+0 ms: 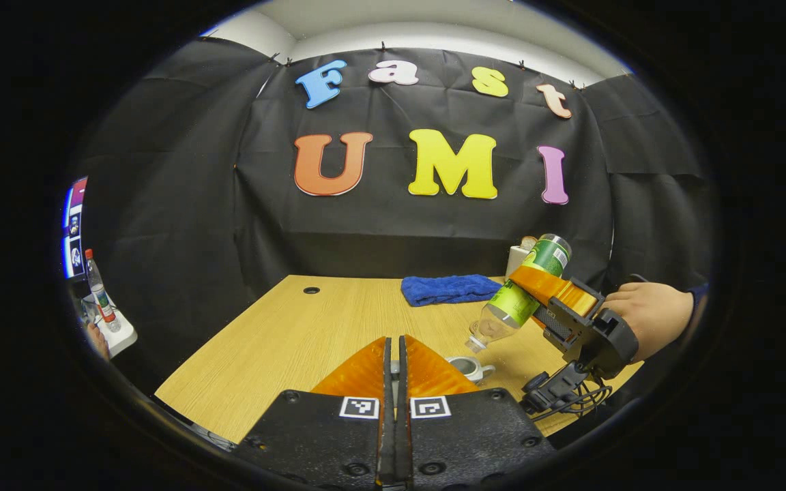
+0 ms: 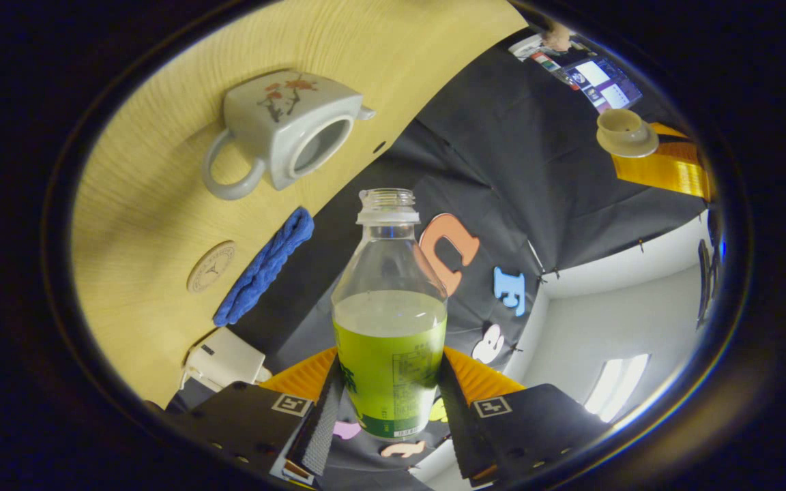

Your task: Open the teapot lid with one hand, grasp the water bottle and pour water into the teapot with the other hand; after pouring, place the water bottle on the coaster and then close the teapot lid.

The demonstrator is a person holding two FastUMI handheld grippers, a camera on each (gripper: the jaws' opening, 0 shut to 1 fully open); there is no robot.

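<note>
Right gripper (image 2: pixel 385 409) clamps water bottle (image 2: pixel 389 341) (tilted) above teapot (image 2: pixel 284 129).

wooden table (image 1: pixel 284 341): teapot (image 2: pixel 290 129), coaster (image 2: pixel 211 266), blue cloth (image 1: pixel 449 288)

Blue towel (image 1: pixel 449 288) on wood table (image 1: pixel 284 341), white box (image 2: pixel 224 359) nr it.

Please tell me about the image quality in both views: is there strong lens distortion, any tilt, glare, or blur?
Left gripper view: sharp and evenly lit; fisheye bends the table edges; water bottle tilted neck-down in the right gripper. Right gripper view: scene strongly rotated, table curved across the upper left, teapot sharp, a bright ceiling light at lower right, no marked blur.
</note>
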